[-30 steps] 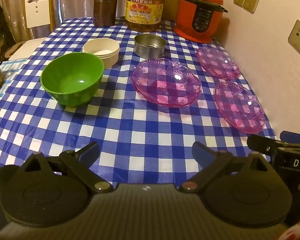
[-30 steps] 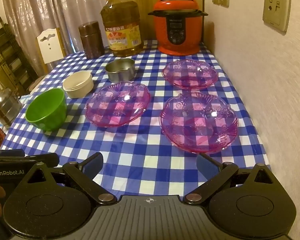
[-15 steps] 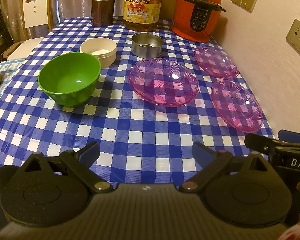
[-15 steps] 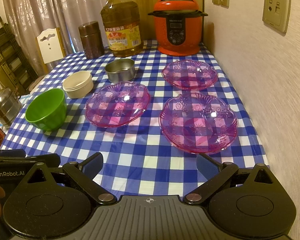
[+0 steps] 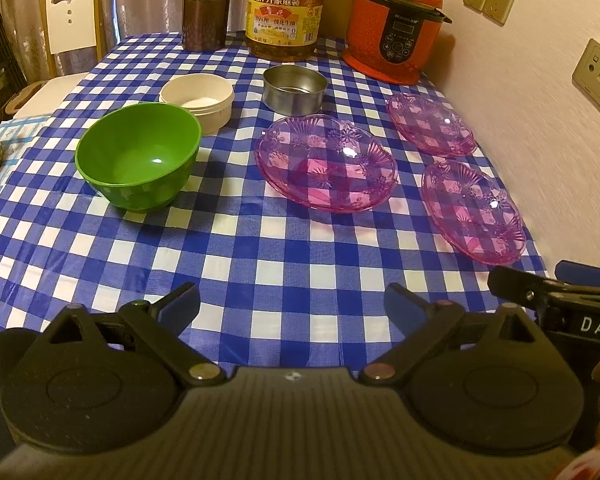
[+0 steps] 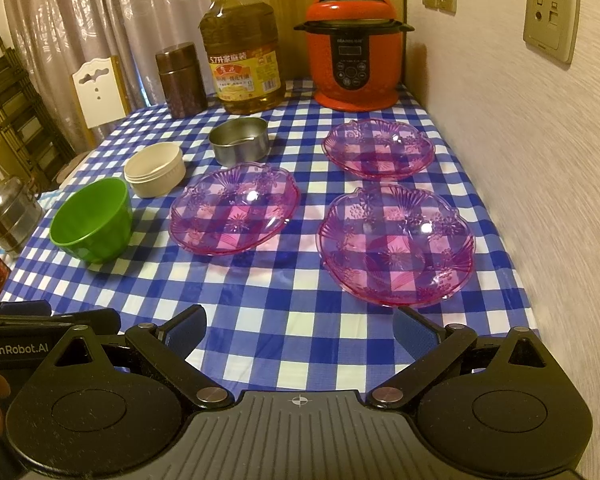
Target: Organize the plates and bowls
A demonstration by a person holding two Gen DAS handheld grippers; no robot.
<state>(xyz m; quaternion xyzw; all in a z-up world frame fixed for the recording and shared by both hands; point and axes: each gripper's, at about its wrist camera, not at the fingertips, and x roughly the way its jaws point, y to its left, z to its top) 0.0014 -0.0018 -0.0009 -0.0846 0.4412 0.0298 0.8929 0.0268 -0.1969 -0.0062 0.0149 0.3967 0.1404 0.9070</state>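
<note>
Left gripper (image 5: 292, 306) drifting slightly forward over blue checked tablecloth (image 5: 260, 248), jaws spread, right gripper (image 6: 300, 326) staying spread, empty, facing nearest purple translucent plastic plate (image 6: 396, 242), round green plastic bowl (image 5: 138, 156) sitting untouched

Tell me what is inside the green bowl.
The green bowl looks empty: its bare green inside shows only a light glint. The part just behind its near rim is hidden in both views.
</note>
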